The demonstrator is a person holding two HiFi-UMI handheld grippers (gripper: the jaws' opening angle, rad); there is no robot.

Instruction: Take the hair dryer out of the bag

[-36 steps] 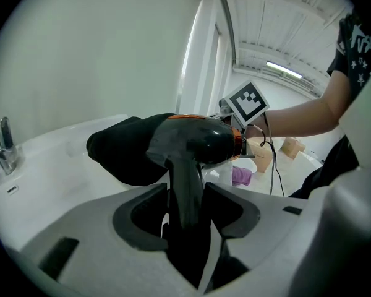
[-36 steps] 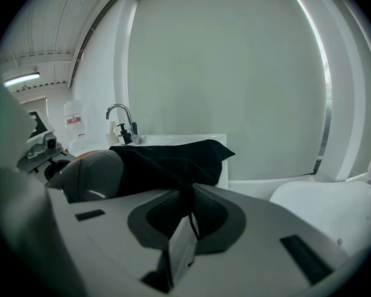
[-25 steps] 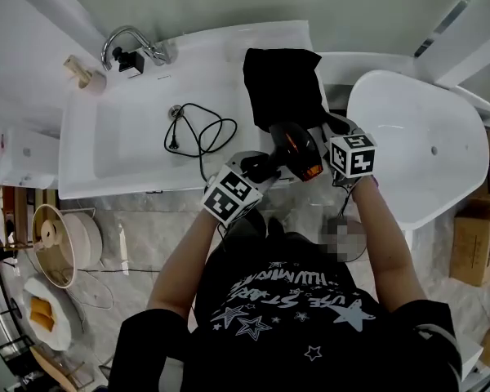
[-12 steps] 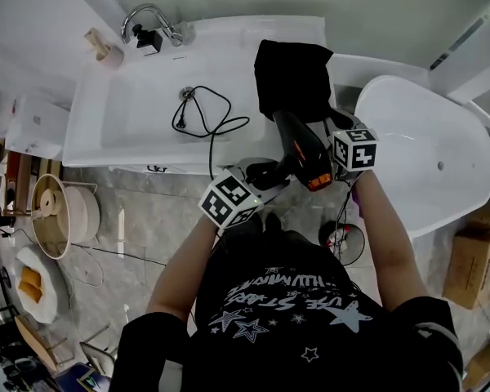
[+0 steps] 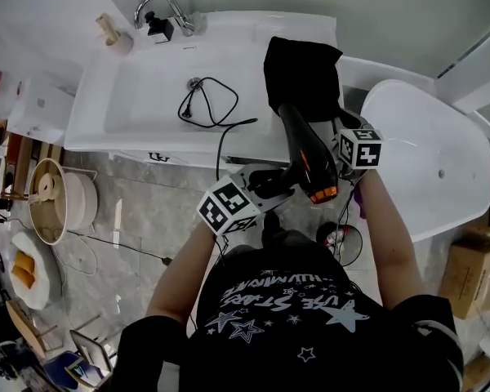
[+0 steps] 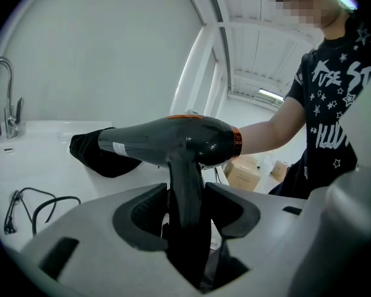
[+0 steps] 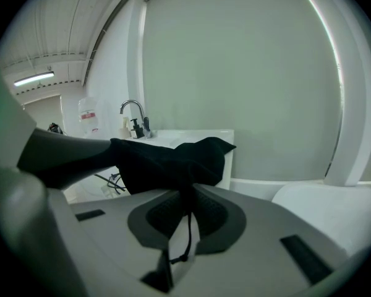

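The black hair dryer (image 5: 308, 160) with an orange ring hangs in the air in front of the counter, its nozzle still at the mouth of the black bag (image 5: 302, 73). My left gripper (image 5: 269, 183) is shut on the dryer's handle (image 6: 187, 197); the dryer's body (image 6: 173, 142) lies crosswise above the jaws. My right gripper (image 5: 340, 127) is shut on the bag's cloth (image 7: 173, 159) by its drawstring, with the jaws pinching a fold (image 7: 185, 197). The bag (image 6: 93, 156) rests on the counter's right end. The dryer's cord (image 5: 210, 109) lies coiled in the basin.
A white sink counter (image 5: 139, 129) with a tap (image 5: 165, 6) and a dark bottle (image 5: 160, 28) stands ahead. A white bathtub (image 5: 429, 162) is at the right, with cardboard boxes (image 5: 465, 272) beyond it. Bowls and small goods (image 5: 53, 211) sit on the floor at the left.
My left gripper has drawn the hair dryer back toward the person, and more of its barrel shows outside the bag. The right gripper has kept its hold on the bag.
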